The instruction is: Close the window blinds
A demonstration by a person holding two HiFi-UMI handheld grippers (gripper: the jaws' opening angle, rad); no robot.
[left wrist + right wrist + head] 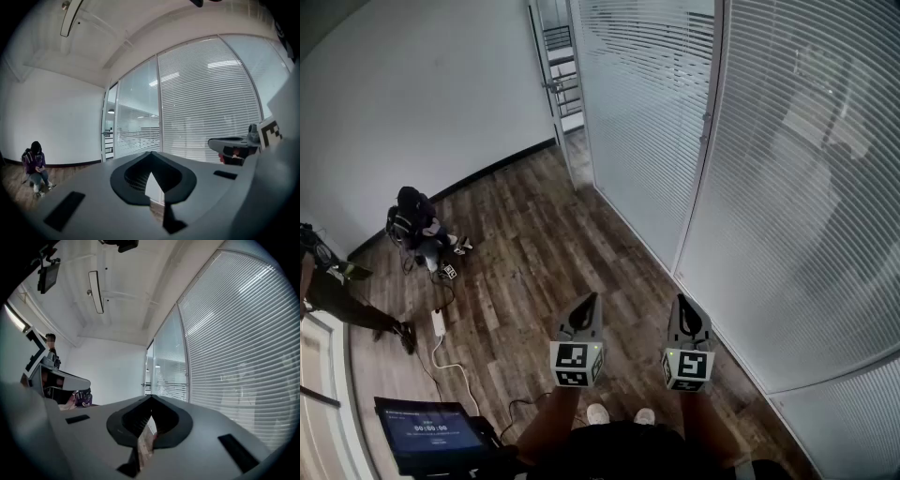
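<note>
Wooden flooring [534, 253] is running alongside glass walls covered by white blinds [806, 187], slats seemingly part-open. Left gripper [589, 302] and right gripper [683, 302] are hovering level, jaws closed, empty, near the blinds.

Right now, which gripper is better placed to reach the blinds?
Right. The right gripper stands on the blinds' side; the left gripper is farther from them. Both jaws shut, empty.

blinds [787, 187] on r, seated person [417, 220] far l by wall [412, 94], screen [427, 433] near l
</note>
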